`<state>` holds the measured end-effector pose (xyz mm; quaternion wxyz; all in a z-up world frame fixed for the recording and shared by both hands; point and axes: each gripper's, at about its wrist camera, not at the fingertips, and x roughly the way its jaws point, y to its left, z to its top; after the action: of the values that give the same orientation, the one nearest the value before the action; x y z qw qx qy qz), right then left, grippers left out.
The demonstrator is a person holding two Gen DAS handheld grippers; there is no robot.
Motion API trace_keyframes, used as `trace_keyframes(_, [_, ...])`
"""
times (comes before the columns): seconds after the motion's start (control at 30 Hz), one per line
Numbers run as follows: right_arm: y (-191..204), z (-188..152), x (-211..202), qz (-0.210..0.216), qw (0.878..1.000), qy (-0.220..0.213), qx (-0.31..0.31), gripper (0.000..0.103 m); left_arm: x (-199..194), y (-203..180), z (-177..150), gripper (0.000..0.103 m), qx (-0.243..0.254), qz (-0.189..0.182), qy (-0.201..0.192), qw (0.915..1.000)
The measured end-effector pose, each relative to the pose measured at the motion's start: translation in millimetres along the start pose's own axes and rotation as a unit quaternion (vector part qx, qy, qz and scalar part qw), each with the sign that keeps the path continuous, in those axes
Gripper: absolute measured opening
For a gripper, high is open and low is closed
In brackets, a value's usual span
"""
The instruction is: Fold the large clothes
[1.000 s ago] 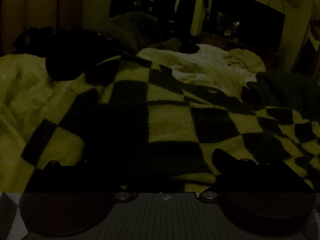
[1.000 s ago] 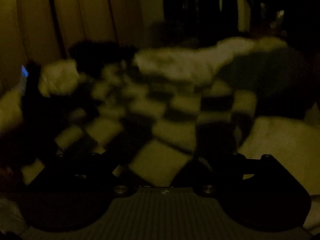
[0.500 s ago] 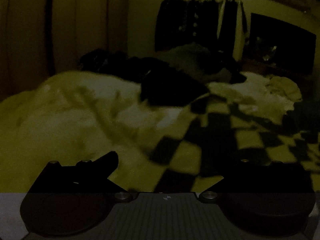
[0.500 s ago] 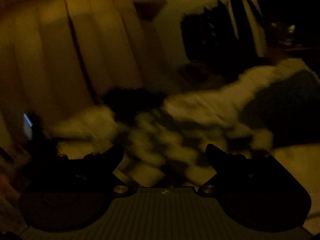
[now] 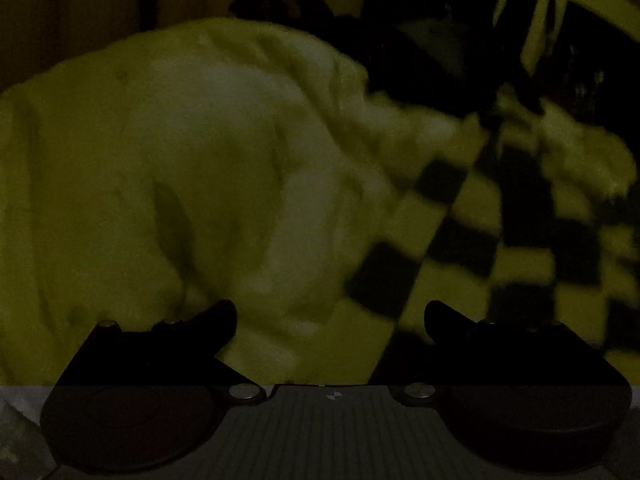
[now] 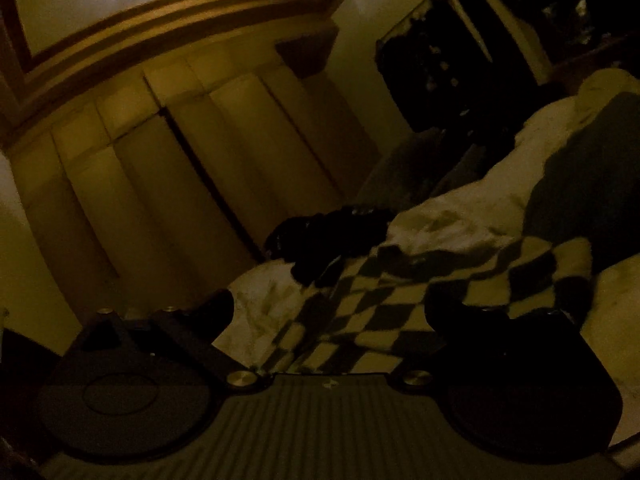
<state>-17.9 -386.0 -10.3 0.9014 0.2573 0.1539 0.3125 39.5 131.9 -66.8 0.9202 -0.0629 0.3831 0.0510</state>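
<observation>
The room is very dim. A black-and-pale checkered garment (image 5: 500, 240) lies on a pale bed cover (image 5: 180, 160), at the right of the left wrist view. It also shows in the right wrist view (image 6: 420, 292), spread low at centre right. My left gripper (image 5: 330, 316) is open and empty, just above the cover at the checkered edge. My right gripper (image 6: 328, 312) is open and empty, raised and tilted, with the checkered cloth beyond its fingers.
A dark garment (image 6: 332, 232) lies on the bed behind the checkered one. A tall pale wardrobe (image 6: 180, 168) stands at the left. Dark clothes (image 6: 440, 60) hang on the far wall. A dark blanket (image 6: 580, 160) lies at the right.
Both grippers have opened and let the checkered cloth go. The left one swung left toward the plain cover. The right one lifted and tilted up toward the wardrobe and ceiling.
</observation>
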Motion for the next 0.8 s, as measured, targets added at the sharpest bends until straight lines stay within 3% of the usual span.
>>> trace_keyframes(0.1, [9, 3, 3, -0.004, 1.000, 0.017, -0.010, 0.101, 8, -21, -11, 0.103, 0.071, 0.040, -0.011, 0.9966])
trace_keyframes(0.17, [14, 8, 5, 0.008, 0.999, 0.039, -0.011, 0.101, 5, -28, -15, 0.103, 0.095, 0.029, -0.018, 0.9949])
trace_keyframes(0.2, [18, 12, 7, 0.008, 0.998, 0.053, -0.015, 0.101, 3, -32, -14, 0.076, 0.096, 0.003, -0.011, 0.9953])
trace_keyframes(0.27, [27, 18, 9, 0.005, 0.997, 0.070, -0.032, 0.101, -1, -35, -11, 0.074, 0.085, -0.024, -0.005, 0.9961])
trace_keyframes(0.33, [34, 22, 7, 0.011, 0.996, 0.074, -0.040, 0.101, -10, -41, -9, 0.066, 0.107, -0.013, -0.025, 0.9939])
trace_keyframes(0.5, [37, 29, 6, 0.027, 0.997, 0.072, -0.020, 0.101, -45, -4, 29, 0.062, 0.024, -0.007, -0.109, 0.9937])
trace_keyframes(0.63, [35, 31, 9, 0.030, 0.997, 0.075, -0.002, 0.101, -73, 28, 65, 0.063, -0.056, 0.059, -0.206, 0.9753])
trace_keyframes(0.7, [33, 31, 12, 0.033, 0.997, 0.072, 0.008, 0.101, -69, 31, 83, 0.066, -0.060, 0.075, -0.213, 0.9724])
trace_keyframes(0.8, [34, 29, 19, 0.038, 0.997, 0.072, 0.014, 0.101, -38, 25, 98, 0.069, -0.064, 0.069, -0.189, 0.9774])
